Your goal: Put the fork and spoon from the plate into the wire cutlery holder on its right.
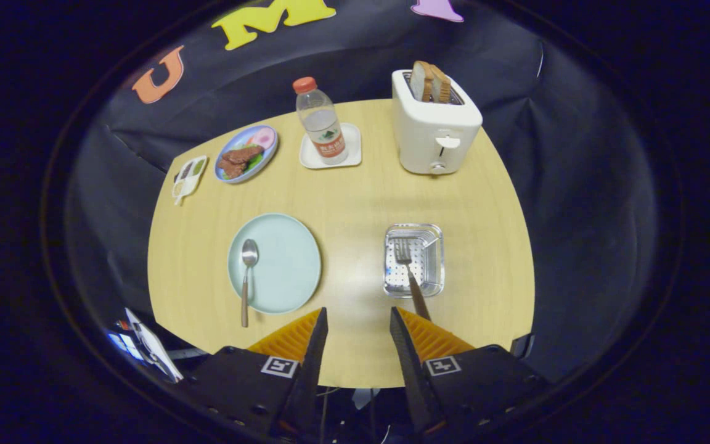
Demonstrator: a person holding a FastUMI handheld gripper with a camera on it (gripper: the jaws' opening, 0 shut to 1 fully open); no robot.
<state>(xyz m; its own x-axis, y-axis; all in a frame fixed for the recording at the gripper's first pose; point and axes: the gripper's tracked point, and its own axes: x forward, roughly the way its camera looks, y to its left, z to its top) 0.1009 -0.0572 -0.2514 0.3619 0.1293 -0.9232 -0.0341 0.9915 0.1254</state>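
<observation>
Fingers of the gripper (358,317) stand spread with nothing between them, raised over the near edge of the round pale wooden table (355,197). Ahead and to their left, the steel spoon (247,271) lies on the left part of the round pale-green plate (287,265), bowl away, handle reaching past the plate's near rim. To the right, the steel fork (409,271) already rests in the square perforated metal cutlery holder (413,259), tines down inside, handle leaning out over the near wall toward the right finger. I judge the spoon is next: come in over the overhanging handle, straddle it crosswise, and close low for a firm pinch.
</observation>
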